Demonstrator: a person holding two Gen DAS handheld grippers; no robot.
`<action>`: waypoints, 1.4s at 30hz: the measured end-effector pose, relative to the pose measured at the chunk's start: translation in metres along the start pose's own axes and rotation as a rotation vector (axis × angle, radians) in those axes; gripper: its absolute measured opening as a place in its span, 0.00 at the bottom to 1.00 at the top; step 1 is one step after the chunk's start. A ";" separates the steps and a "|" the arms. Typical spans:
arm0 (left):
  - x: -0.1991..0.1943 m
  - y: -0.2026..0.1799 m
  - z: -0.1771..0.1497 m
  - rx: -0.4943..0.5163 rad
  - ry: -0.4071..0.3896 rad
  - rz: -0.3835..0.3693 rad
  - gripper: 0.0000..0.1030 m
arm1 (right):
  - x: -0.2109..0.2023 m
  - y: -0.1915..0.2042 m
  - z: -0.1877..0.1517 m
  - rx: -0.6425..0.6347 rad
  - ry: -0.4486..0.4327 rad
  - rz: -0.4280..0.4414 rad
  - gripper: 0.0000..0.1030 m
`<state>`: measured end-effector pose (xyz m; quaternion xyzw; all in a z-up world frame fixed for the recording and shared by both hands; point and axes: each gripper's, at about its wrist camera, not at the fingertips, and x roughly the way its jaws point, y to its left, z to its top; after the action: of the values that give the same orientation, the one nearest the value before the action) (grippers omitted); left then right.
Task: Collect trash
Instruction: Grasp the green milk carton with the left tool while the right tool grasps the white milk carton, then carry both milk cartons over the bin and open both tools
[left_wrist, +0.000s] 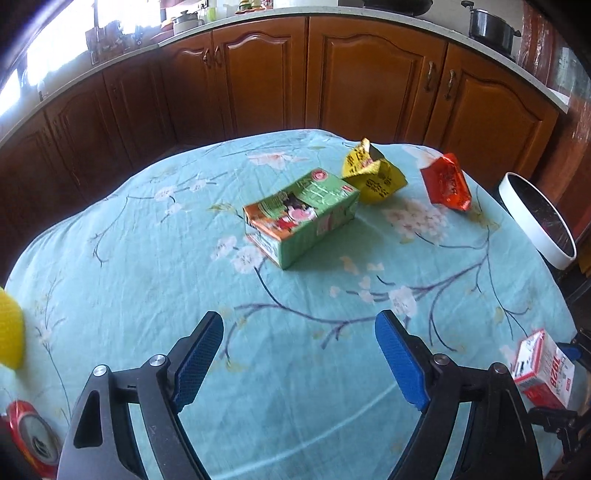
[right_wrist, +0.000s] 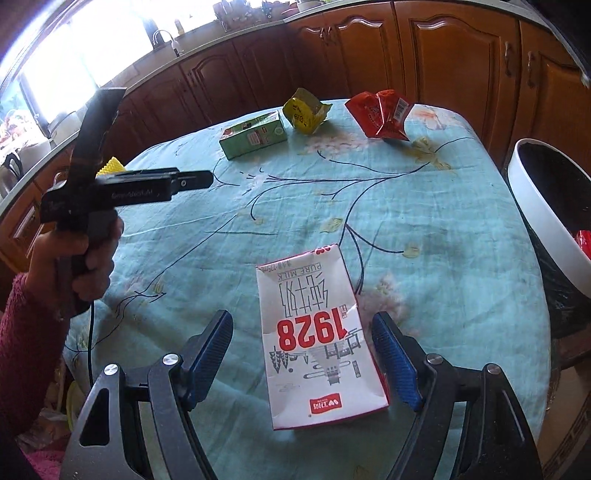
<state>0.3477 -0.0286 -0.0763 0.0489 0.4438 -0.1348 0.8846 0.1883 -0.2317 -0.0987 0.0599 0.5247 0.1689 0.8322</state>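
Note:
A white milk carton (right_wrist: 317, 350) marked 1928 lies flat on the teal floral tablecloth (right_wrist: 424, 221), between the fingers of my right gripper (right_wrist: 303, 321). That gripper is open: its right pad is close to the carton's edge and its left pad stands well off. My left gripper (left_wrist: 299, 325) hangs open over bare cloth with nothing between its fingers. Beyond it lie a green drink carton (left_wrist: 301, 214), a crumpled yellow wrapper (left_wrist: 373, 175) and a red foil bag (left_wrist: 445, 182). The white milk carton (left_wrist: 543, 369) shows at the right edge of the left wrist view.
A white-rimmed bin (right_wrist: 535, 206) lined with a black bag stands off the table's right edge. A red can (left_wrist: 31, 435) and a yellow object (left_wrist: 9, 332) sit at the table's left. A hand in a dark red sleeve (right_wrist: 26, 332) holds the left gripper. Wooden cabinets (left_wrist: 369, 74) stand behind.

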 end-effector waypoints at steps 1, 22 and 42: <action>0.006 0.003 0.009 0.008 -0.003 0.006 0.83 | 0.001 0.000 0.001 -0.005 0.000 -0.001 0.72; 0.082 -0.017 0.054 0.098 0.055 -0.014 0.57 | -0.007 -0.038 0.007 0.154 -0.032 0.080 0.50; -0.027 -0.101 -0.031 0.063 0.016 -0.136 0.55 | -0.039 -0.078 -0.001 0.244 -0.131 0.046 0.50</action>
<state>0.2796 -0.1136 -0.0698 0.0474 0.4489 -0.2078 0.8678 0.1888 -0.3183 -0.0872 0.1836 0.4843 0.1188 0.8471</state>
